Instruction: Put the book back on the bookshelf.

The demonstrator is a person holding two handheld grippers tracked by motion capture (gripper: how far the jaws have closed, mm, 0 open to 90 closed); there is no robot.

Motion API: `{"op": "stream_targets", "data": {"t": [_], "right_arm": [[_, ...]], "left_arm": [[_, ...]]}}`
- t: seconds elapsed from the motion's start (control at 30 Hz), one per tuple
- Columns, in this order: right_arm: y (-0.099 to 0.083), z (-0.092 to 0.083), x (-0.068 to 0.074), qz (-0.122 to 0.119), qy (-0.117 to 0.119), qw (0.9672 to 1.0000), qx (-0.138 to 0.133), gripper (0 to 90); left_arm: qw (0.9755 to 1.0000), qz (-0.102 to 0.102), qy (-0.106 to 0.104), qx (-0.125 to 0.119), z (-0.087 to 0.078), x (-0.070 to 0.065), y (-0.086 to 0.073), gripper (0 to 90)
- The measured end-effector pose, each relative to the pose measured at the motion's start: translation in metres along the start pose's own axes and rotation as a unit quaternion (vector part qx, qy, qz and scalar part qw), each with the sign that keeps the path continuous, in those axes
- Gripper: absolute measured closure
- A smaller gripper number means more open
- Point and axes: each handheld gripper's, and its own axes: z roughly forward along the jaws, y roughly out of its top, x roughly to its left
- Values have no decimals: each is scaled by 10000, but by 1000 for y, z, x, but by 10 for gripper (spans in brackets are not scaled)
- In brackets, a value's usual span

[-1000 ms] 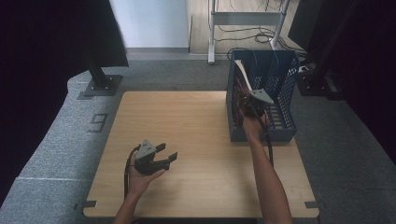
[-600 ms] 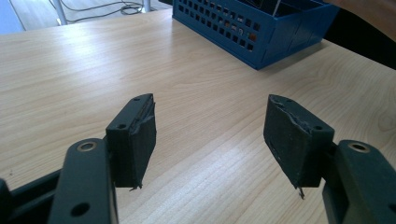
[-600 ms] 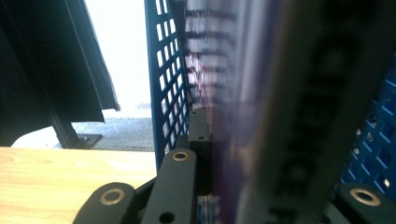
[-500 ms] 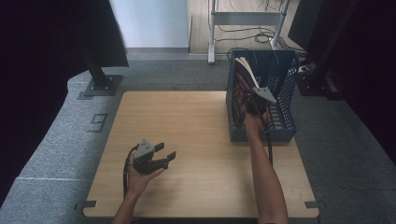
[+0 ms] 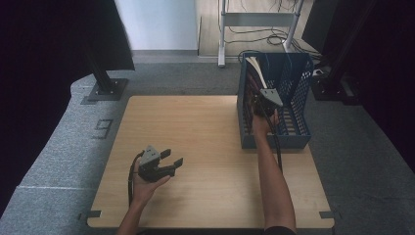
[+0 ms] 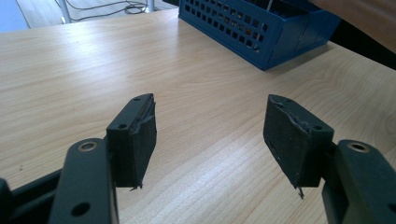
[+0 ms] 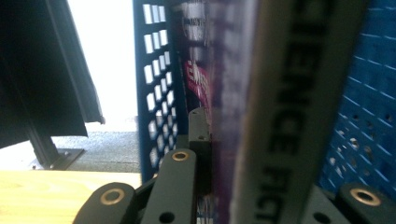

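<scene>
In the blue basket [image 5: 298,105], right gripper [image 5: 258,104] is clamped on a book [image 7: 275,116]; left gripper [image 5: 169,161] is open, w/ nothing between its jaws.

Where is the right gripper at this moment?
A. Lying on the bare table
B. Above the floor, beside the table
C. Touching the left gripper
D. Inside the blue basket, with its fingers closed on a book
D: in the high view the right gripper reaches into the blue basket, and its own view shows the fingers clamped on a book.
</scene>
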Motion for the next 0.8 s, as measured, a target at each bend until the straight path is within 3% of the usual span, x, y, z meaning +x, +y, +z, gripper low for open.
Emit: {"op": "stream_targets", "data": {"t": [0.17, 0.37, 0.43, 0.53, 0.8], "right_arm": [[-1, -1, 9, -231, 261, 9994, 31, 794], [0, -3, 14, -210, 635, 9978, 42, 714], [2, -4, 14, -210, 687, 9974, 35, 695], [4, -6, 14, -15, 774, 9970, 83, 653], [6, -10, 17, -160, 870, 9959, 193, 561]], "left_arm": [[10000, 5, -6, -9, -1, -1, 0, 350], [10000, 17, -6, -5, 0, -2, 0, 350], [10000, 20, -6, 11, 0, -1, 0, 350], [10000, 19, -14, 21, 1, -2, 0, 350], [10000, 44, -34, 44, 2, -4, 0, 349]]}}
